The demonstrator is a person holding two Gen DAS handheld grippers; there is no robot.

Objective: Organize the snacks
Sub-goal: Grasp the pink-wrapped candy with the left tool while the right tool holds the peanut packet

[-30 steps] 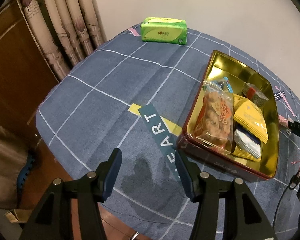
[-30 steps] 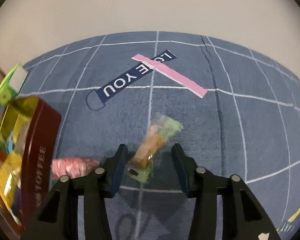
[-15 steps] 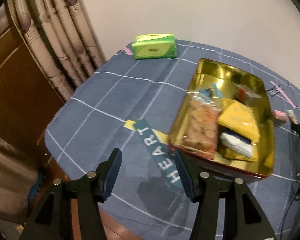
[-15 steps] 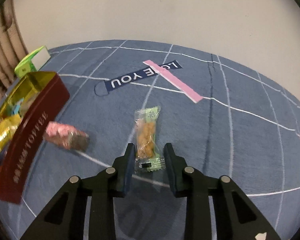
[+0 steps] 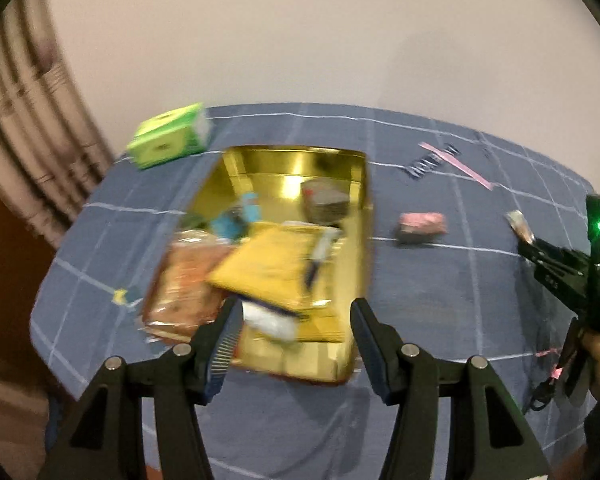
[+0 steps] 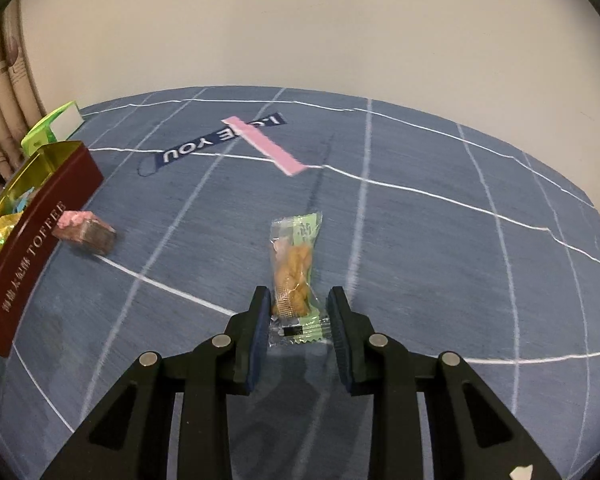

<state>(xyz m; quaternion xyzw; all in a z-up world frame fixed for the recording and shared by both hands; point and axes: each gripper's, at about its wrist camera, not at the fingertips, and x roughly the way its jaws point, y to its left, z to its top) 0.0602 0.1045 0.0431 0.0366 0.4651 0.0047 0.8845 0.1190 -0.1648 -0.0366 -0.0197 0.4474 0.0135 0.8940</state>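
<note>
Round counter (image 6: 440, 240) under blue checked cloth. Toffee tin (image 6: 32, 248) at its left side, gold inside, packed with snack packets. Green tissue pack (image 5: 168, 136) just beyond tin. Pink-wrapped snack (image 6: 86, 232) just right of tin. Clear snack packet (image 6: 294, 272) further right, pinched at near end by right gripper (image 6: 298, 322), fingers just closed. Left gripper (image 5: 296, 344) over tin's near edge, fingers apart, empty.
</note>
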